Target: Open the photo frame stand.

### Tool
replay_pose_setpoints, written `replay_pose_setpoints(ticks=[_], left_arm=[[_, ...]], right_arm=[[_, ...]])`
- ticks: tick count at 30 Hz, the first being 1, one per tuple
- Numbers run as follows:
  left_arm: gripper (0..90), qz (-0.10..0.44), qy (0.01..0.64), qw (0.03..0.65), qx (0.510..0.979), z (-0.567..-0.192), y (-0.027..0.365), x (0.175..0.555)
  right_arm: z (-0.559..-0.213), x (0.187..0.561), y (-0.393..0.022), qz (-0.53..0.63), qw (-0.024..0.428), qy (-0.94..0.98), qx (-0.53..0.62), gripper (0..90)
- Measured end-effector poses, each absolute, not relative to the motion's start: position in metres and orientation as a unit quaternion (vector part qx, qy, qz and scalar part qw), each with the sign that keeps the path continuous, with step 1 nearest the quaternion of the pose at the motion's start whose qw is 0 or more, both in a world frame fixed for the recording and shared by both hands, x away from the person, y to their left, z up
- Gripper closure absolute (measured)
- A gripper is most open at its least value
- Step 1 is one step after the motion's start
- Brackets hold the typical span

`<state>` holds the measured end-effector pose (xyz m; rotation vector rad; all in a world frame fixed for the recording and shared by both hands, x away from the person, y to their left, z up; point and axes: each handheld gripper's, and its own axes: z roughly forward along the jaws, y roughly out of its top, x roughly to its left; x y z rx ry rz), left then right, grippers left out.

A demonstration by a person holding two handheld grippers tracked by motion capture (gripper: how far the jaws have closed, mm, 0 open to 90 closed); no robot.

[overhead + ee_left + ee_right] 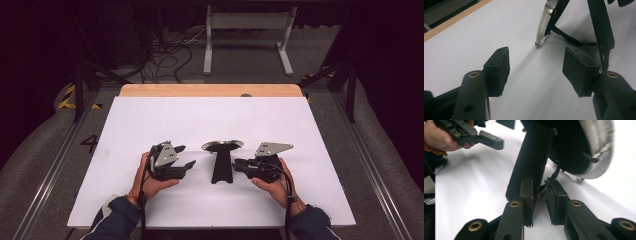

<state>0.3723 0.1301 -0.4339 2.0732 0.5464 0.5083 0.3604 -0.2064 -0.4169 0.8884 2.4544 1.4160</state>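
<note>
**One black-handled pan between two grippers**

We count one object on the white table (150, 120): a black-handled pan (222, 159) with a round metal rim, lying flat. It sits between two grippers, each held in one hand. Our left gripper (186, 156) rests left of the handle, tilted toward it, jaws spread wide and empty; its pads (498, 70) frame bare table. Our right gripper (238, 165) points at the handle from the right, jaws narrow, nearly together just beside the handle; we cannot tell whether they grip anything.
</note>
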Motion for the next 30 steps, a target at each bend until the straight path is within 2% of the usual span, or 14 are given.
replay_pose_setpoints(ticks=[2, 5, 13, 15, 20, 25, 30], left_arm=[[31.8, 0.207, 0.225, 0.454, 0.837, -0.433, 0.135, 0.369], [28.4, 0.207, 0.224, 0.451, 0.839, -0.432, 0.140, 0.364], [19.5, 0.205, 0.238, 0.432, 0.845, -0.437, 0.161, 0.350], [19.2, 0.200, 0.245, 0.437, 0.842, -0.437, 0.167, 0.349], [22.2, 0.192, 0.250, 0.455, 0.833, -0.431, 0.169, 0.353], [22.3, 0.186, 0.236, 0.463, 0.834, -0.426, 0.150, 0.370], [27.7, 0.176, 0.224, 0.453, 0.845, -0.427, 0.127, 0.392]], right_arm=[[-0.415, 0.359, -0.209, 0.477, 0.093, 0.820, 0.302, 77.1], [-0.412, 0.356, -0.210, 0.480, 0.104, 0.816, 0.305, 76.4], [-0.404, 0.342, -0.210, 0.488, 0.145, 0.807, 0.300, 86.0], [-0.403, 0.338, -0.209, 0.487, 0.155, 0.806, 0.298, 89.5], [-0.401, 0.329, -0.204, 0.485, 0.176, 0.802, 0.301, 90.0], [-0.404, 0.324, -0.194, 0.485, 0.185, 0.798, 0.308, 90.0], [-0.408, 0.321, -0.176, 0.479, 0.183, 0.804, 0.302, 90.0]])
